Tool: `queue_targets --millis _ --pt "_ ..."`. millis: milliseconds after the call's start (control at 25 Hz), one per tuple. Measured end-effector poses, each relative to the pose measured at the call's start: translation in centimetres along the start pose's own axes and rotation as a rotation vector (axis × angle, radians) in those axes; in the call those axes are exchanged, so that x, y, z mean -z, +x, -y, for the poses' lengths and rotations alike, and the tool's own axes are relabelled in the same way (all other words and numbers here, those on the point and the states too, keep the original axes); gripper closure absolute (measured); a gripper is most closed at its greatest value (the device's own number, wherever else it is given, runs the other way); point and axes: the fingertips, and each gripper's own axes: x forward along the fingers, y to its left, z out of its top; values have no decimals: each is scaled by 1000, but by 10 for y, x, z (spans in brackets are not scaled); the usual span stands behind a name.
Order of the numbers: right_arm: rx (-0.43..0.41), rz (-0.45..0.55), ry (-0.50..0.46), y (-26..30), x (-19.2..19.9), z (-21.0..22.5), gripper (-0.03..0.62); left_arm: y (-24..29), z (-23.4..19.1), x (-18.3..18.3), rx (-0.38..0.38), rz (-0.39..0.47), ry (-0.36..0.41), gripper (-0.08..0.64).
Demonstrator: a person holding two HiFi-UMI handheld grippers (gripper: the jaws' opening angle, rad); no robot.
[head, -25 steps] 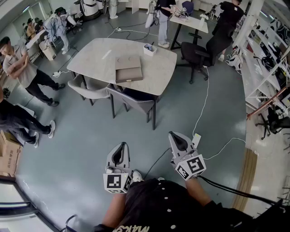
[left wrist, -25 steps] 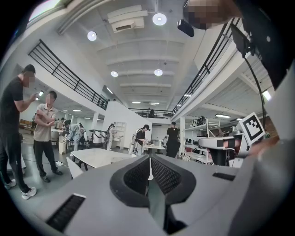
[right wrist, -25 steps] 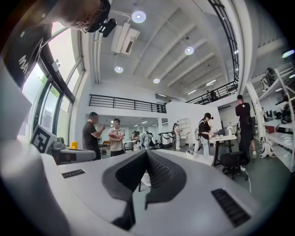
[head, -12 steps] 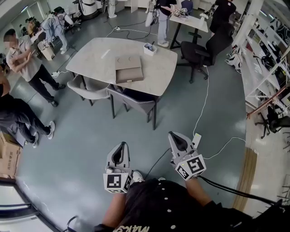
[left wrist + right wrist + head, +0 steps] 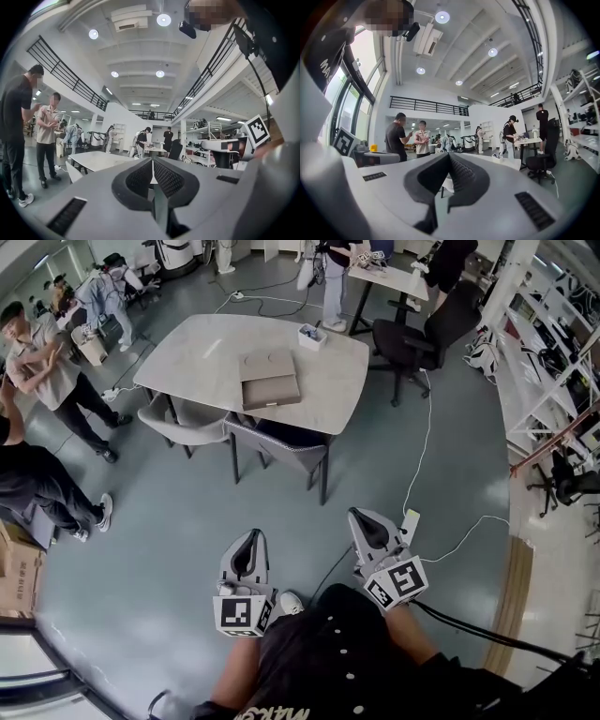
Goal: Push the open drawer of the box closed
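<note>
The box (image 5: 269, 379) lies on the table (image 5: 187, 348), far from left gripper (image 5: 249, 542) and right gripper (image 5: 364, 519), each with fingers (image 5: 140, 180) together, empty; an off-centre push on its drawer (image 5: 272, 396), seemingly open toward the table's near edge, could slide the whole box

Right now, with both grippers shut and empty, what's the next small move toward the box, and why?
Probably step forward toward the table. The box sits on it, far beyond the left gripper and right gripper, which hang over the floor with jaws together on nothing. Chairs line the near edge, so likely come in beside them.
</note>
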Motion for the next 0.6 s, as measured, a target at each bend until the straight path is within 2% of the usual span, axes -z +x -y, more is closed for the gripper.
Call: queue_targets --millis 240,600 --pt "23 -5 10 10 6 -10 595 3 -20 6 19 -9 -1 541" --pt "80 -8 19 42 8 14 595 26 -43 4 4 -10 -1 541"
